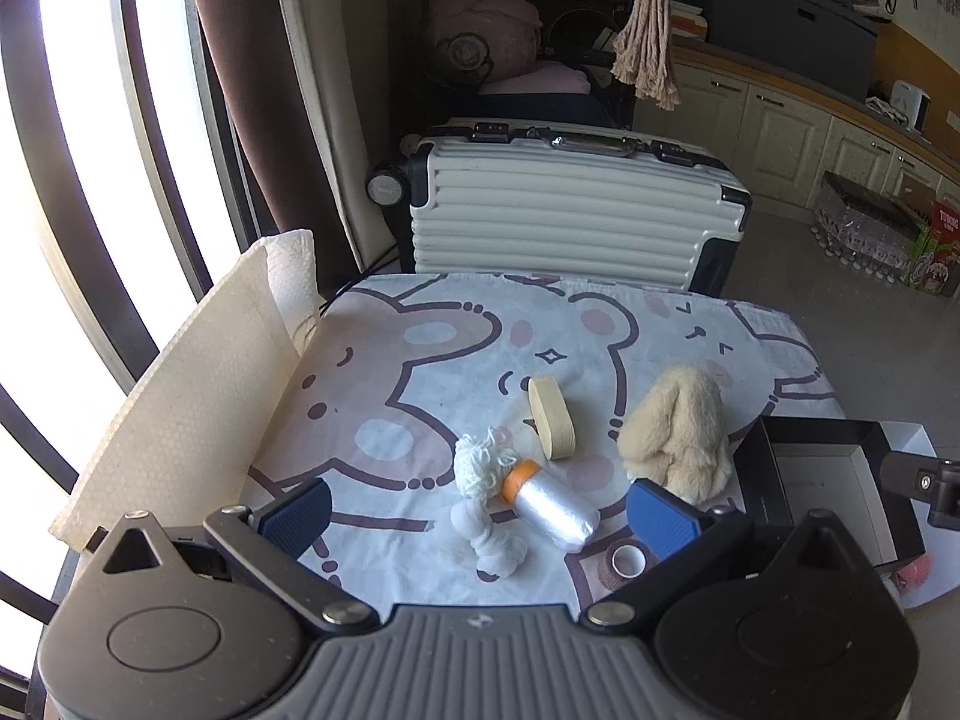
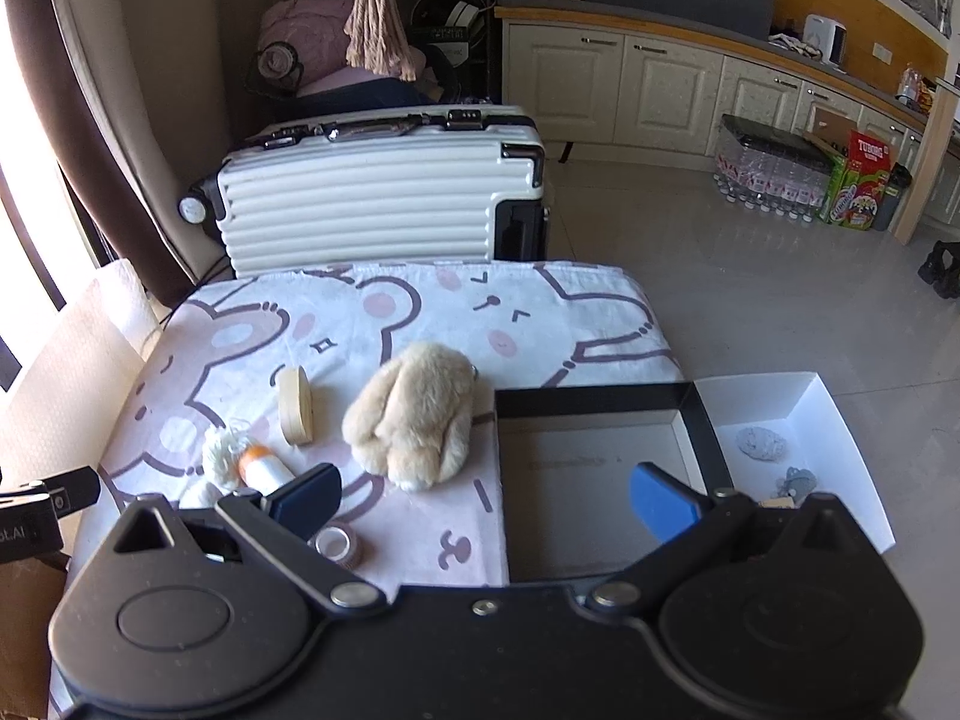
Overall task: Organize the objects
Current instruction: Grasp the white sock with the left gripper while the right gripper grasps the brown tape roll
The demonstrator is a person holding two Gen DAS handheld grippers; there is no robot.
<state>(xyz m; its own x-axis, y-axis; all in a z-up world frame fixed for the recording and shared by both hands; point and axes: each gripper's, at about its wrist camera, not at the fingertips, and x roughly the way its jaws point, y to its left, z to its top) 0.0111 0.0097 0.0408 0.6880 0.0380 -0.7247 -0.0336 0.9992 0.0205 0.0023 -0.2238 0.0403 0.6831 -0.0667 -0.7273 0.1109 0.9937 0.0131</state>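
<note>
On the cartoon-print cloth [image 1: 420, 372] lie a beige plush toy [image 1: 675, 435] [image 2: 414, 414], a beige tape roll on edge [image 1: 552, 417] [image 2: 295, 406], a clear thread spool with an orange cap [image 1: 549, 501] [image 2: 262, 468], white yarn [image 1: 480, 474] [image 2: 219, 456] and a small brown tape ring [image 1: 627, 561] [image 2: 341, 543]. A black open box [image 2: 594, 480] [image 1: 828, 480] stands at the right, empty. My left gripper [image 1: 480, 516] is open, hovering above the spool and yarn. My right gripper [image 2: 483, 495] is open over the box's left edge.
A white box lid [image 2: 804, 414] right of the black box holds small grey items [image 2: 761, 443]. A white foam sheet [image 1: 180, 408] stands along the table's left edge. A white suitcase [image 1: 570, 210] stands behind the table. Tiled floor lies to the right.
</note>
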